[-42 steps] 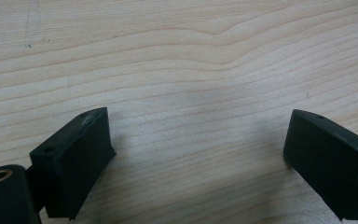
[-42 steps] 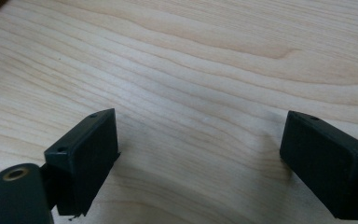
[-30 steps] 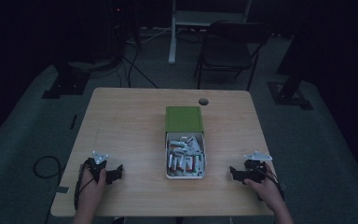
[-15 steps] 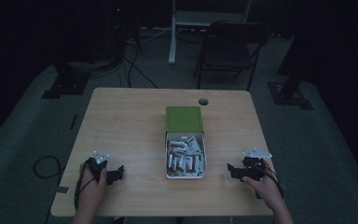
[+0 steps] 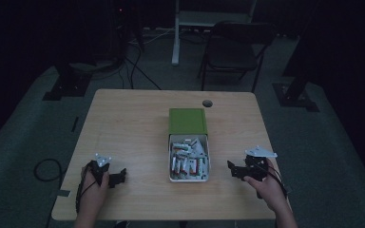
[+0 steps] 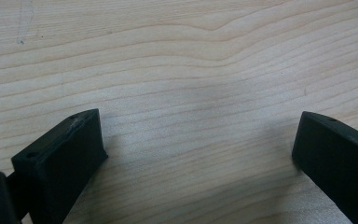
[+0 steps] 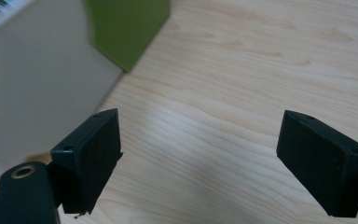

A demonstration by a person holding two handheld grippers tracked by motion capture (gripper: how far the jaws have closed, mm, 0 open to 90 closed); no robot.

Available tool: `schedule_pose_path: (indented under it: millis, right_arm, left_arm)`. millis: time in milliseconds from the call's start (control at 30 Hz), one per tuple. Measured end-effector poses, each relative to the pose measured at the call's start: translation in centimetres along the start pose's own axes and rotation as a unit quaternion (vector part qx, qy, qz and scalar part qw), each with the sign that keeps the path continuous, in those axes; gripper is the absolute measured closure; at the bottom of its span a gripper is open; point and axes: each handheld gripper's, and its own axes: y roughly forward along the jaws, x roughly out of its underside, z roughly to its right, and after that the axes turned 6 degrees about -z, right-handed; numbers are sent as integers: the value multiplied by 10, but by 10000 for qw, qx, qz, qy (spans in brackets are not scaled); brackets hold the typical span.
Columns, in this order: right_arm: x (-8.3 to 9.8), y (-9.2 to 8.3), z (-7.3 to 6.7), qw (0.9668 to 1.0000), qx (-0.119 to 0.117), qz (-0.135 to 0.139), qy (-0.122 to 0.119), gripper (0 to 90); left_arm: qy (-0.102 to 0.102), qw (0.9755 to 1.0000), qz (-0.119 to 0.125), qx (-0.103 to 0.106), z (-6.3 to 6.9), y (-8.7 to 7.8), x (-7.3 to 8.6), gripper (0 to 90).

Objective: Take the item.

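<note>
A white box (image 5: 172, 158) of several small white and red items stands at the table's middle, and its wall (image 7: 37, 84) looms close in the right gripper view. The green lid (image 5: 187, 122) lies against its far end, also seen as lid (image 7: 126, 28). My left gripper (image 5: 118, 177) rests low at the front left. Its jaws have just been opening and now stand wide, with only bare wood between them (image 6: 196, 154). My right gripper (image 5: 231, 168) hovers right of the box, pointing at it, open and empty (image 7: 198, 154).
The wooden table (image 5: 123, 128) has a round cable hole (image 5: 207, 103) near its far edge. A dark folding chair (image 5: 233, 52) and stand bases sit on the floor beyond. A cable (image 5: 43, 168) loops on the floor at the left.
My right gripper has risen a little and edged toward the box. The left hand has stayed where it was.
</note>
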Motion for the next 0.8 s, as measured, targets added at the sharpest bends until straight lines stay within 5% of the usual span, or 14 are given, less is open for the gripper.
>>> schedule_pose_path:
  millis: [800]
  right_arm:
    - [-44,-24,-52,9953,-678,550,-428,141]
  left_arm:
    - [1,10000,-3,1,0,0,0,27]
